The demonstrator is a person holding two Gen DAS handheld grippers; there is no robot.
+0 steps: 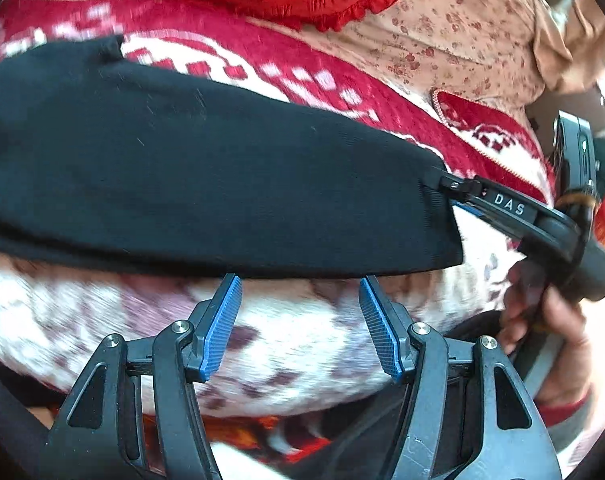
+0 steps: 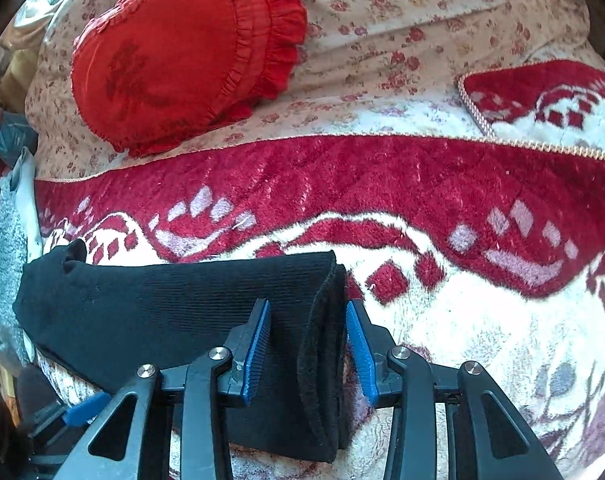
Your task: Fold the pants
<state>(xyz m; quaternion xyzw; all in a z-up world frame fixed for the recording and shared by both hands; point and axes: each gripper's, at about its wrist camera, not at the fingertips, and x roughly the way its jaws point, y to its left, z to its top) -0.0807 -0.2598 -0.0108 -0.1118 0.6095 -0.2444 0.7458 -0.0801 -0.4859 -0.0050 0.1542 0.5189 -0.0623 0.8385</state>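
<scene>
The black pants (image 1: 206,176) lie folded in a long band on a red and white patterned blanket (image 1: 302,340). My left gripper (image 1: 300,316) is open and empty, its blue pads (image 1: 222,328) just short of the pants' near edge. The right gripper shows in the left wrist view at the pants' right end (image 1: 458,192), fingers against the cloth. In the right wrist view the pants (image 2: 150,312) run leftward, and my right gripper (image 2: 308,344) has its jaws apart around the folded end of the fabric, not pinching it.
A red frilled cushion (image 2: 182,52) lies on a beige floral sheet (image 2: 422,12) behind the blanket (image 2: 382,184). A grey cloth (image 2: 6,248) lies at the left edge. A hand holding the right gripper (image 1: 558,332) is at the right.
</scene>
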